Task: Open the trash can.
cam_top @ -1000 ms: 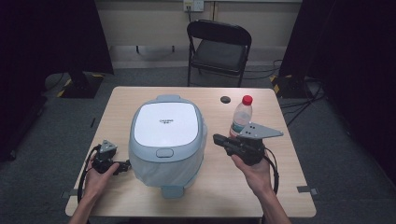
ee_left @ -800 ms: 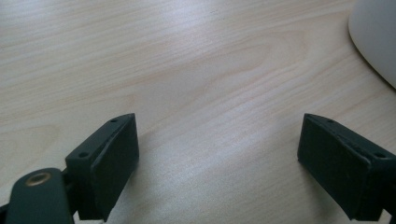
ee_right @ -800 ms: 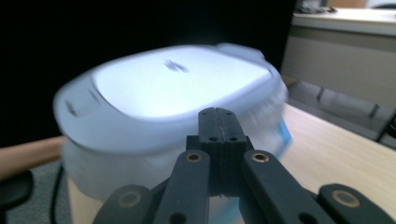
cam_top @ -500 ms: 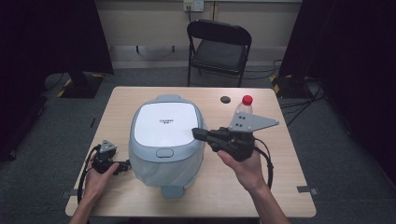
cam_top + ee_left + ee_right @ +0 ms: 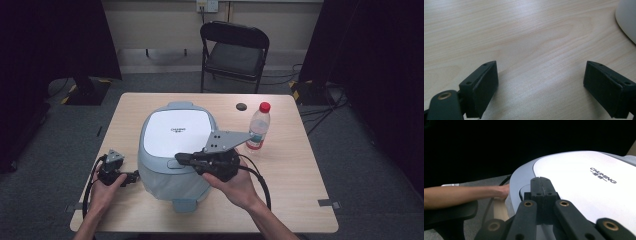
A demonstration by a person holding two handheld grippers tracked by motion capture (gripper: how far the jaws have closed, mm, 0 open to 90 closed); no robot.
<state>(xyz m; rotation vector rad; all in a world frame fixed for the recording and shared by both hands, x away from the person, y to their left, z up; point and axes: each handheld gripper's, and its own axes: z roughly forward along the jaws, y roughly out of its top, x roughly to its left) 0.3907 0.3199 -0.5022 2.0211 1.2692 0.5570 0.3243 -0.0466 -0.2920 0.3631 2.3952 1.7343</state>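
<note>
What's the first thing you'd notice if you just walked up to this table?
The big pale blue rice cooker with its white lid, sitting mid-table. The right gripper, jaws shut, pokes at the button on its front edge, while the left gripper rests open on the table beside it. A red-capped bottle stands to the cooker's right.

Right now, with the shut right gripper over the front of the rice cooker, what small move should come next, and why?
Probably lower the right gripper a little onto the lid release button and press. Its jaws are shut together with nothing between them, and they sit just above the button at the front edge of the rice cooker, whose lid is closed. The left gripper rests open on the table.
</note>
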